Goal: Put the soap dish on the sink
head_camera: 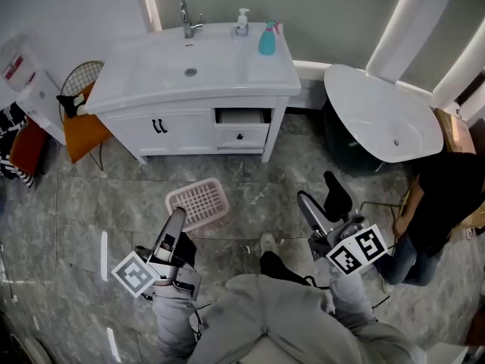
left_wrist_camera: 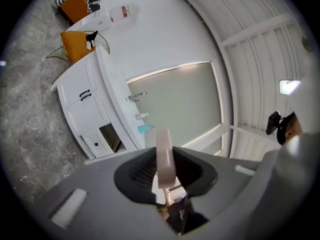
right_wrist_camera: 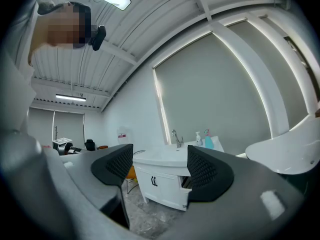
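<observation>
The soap dish, a pink slatted tray, hangs above the grey floor in front of the white vanity sink. My left gripper is shut on the dish's near edge. The left gripper view shows the dish edge-on, clamped between the dark pads of the left gripper, with the sink farther off at the left. My right gripper is open and holds nothing. Between the spread pads of the right gripper, the sink stands ahead.
On the sink's back edge are a faucet, a pump bottle and a teal spray bottle. One vanity drawer is open. A white basin stands at the right, an orange chair at the left, another person at the far right.
</observation>
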A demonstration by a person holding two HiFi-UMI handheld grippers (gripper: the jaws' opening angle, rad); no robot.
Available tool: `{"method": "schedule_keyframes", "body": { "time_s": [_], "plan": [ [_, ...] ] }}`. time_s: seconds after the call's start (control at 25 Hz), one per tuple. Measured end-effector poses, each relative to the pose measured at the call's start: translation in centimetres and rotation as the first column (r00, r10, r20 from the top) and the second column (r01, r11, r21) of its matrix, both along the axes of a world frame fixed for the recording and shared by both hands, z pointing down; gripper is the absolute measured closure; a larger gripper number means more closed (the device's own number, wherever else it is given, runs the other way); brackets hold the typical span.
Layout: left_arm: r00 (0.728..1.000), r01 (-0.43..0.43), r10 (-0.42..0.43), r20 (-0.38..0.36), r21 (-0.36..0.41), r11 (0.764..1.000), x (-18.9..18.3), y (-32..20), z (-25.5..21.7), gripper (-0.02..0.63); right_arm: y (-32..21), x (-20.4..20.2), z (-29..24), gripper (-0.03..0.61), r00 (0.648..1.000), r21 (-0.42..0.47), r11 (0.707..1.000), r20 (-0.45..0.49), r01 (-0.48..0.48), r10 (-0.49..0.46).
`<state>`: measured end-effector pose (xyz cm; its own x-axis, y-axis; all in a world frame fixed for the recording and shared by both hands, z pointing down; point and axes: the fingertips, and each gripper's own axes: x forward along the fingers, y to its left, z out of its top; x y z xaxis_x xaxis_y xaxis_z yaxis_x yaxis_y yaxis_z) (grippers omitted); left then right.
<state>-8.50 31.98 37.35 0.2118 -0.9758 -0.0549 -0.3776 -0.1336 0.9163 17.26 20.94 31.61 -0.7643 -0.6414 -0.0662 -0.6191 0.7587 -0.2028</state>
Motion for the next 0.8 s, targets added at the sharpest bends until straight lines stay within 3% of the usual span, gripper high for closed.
{"method": "schedule_keyframes", "body": {
  "time_s": [0.8],
  "plan": [
    [0.999, 0.048, -0.047, 0.028, -0.021, 0.999, 0.6, -20.4, -0.1, 0.471, -20.7, -1.5, 1.1, 0.239, 0.994, -0.048, 0.993, 0.036, 0.107, -0.105]
  ]
}}
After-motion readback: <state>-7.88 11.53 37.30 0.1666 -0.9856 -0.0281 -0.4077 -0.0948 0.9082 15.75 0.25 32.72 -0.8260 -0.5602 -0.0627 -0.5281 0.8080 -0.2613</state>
